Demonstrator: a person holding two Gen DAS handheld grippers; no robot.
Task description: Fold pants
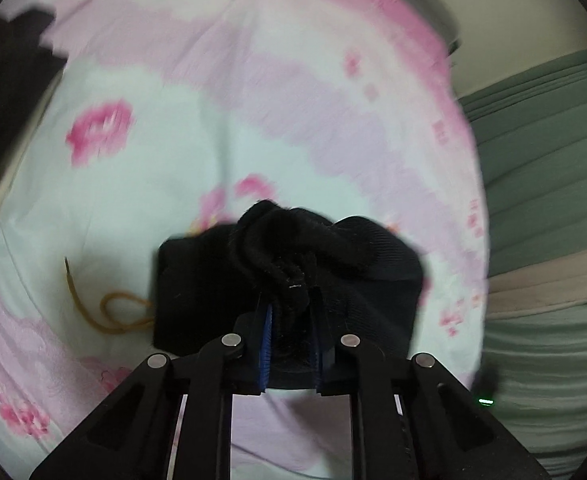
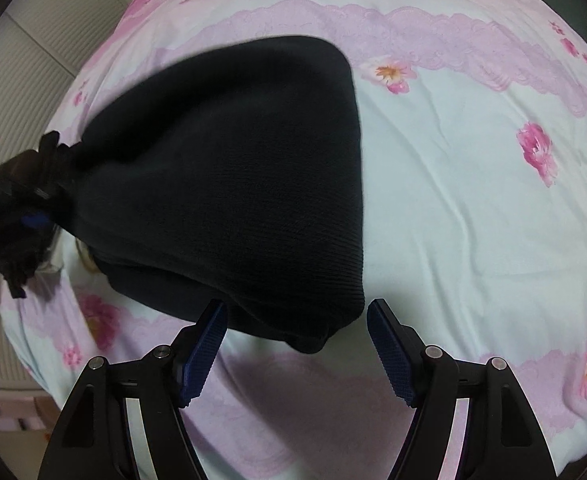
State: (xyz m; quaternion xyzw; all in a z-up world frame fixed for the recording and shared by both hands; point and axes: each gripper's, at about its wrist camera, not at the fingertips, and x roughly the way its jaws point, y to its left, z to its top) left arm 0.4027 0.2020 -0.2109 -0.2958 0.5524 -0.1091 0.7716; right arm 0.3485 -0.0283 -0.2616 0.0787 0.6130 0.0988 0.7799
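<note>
Gripping a bunched fold of the black pants (image 1: 289,264), left gripper (image 1: 289,316) with jaws drawn nearly together, dark ribbed cloth pinched between the blue pads and humped up just past the fingertips. Beside that bundle, toward the left on the bed sheet (image 1: 221,100), a thin yellow-brown drawstring (image 1: 109,312) looped on the fabric, one end disappearing under the black cloth. Farther out, blurred pink flowers and a lilac lace band running to the sheet's far edge; beyond the right edge, grey-green bedding (image 1: 545,152) in folds.

In the right wrist view, right gripper (image 2: 297,344) spread wide, blue ribbed pads well apart and holding nothing, hovering just short of the nearest rounded corner of the pants (image 2: 229,184). Lying across the middle of the flowered sheet (image 2: 453,200), a broad black mass, near corner between the open fingertips, far corner reaching toward the lilac band. Pulled to a gathered point at the sheet's left edge, where the left gripper (image 2: 33,216) has the cloth clamped, blurred, with a speck of blue pad showing. Past the left edge of the sheet, a pale ribbed panel (image 2: 41,60).
</note>
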